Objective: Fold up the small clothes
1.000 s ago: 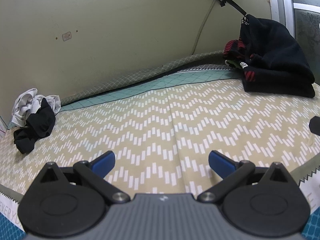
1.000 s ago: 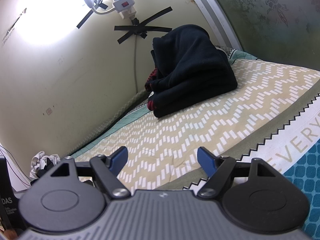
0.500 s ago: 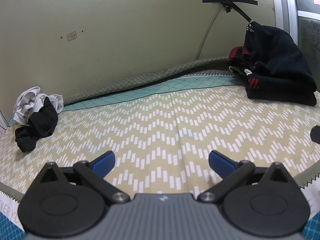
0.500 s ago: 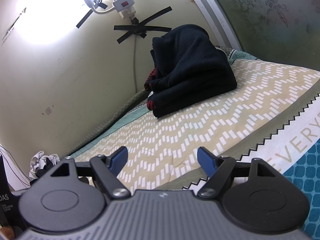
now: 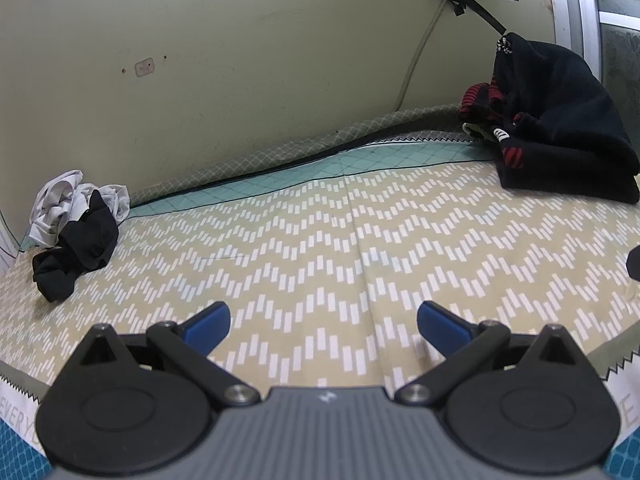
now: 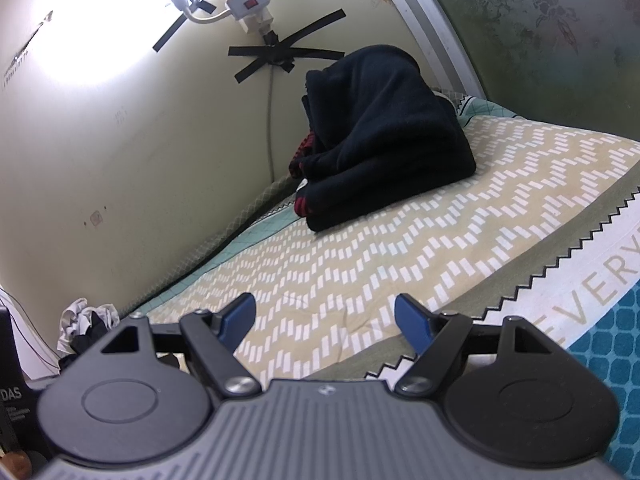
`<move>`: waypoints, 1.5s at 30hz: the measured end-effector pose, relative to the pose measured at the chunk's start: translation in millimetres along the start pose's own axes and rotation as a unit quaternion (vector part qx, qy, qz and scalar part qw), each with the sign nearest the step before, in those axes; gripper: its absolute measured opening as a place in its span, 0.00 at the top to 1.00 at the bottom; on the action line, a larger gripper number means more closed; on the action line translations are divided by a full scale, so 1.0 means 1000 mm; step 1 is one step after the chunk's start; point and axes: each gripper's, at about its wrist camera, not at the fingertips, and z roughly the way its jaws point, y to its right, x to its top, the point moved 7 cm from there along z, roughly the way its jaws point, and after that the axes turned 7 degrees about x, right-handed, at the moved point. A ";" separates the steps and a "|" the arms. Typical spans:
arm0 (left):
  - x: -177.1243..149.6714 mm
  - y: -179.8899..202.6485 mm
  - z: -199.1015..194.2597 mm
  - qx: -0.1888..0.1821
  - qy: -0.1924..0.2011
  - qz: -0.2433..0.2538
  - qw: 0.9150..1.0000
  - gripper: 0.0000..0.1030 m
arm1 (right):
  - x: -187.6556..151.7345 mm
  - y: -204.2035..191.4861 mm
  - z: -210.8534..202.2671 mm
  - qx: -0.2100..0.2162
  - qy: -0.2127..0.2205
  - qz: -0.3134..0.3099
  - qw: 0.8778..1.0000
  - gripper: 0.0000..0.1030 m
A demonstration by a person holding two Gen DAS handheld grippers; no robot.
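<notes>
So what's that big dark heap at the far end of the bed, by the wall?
The black pile looks like thick, fleecy fabric, folded in layers at the bottom and slumped into a hump on top. It lies on the zigzag-patterned bedcover, close to the wall below the taped cable. Red-and-black striped pieces poke out on its wall side, plus something greenish underneath. No gripper touches it.
</notes>
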 end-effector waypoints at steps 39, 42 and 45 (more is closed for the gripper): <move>-0.004 0.000 0.003 -0.013 -0.013 0.010 1.000 0.00 | 0.000 -0.002 0.002 0.006 -0.004 -0.006 1.000 0.31; -0.004 0.000 0.003 -0.012 -0.013 0.010 1.000 0.00 | 0.000 -0.002 0.002 0.006 -0.003 -0.006 1.000 0.31; -0.004 -0.001 0.003 -0.012 -0.013 0.009 1.000 0.00 | 0.000 -0.002 0.001 0.006 -0.003 -0.006 1.000 0.31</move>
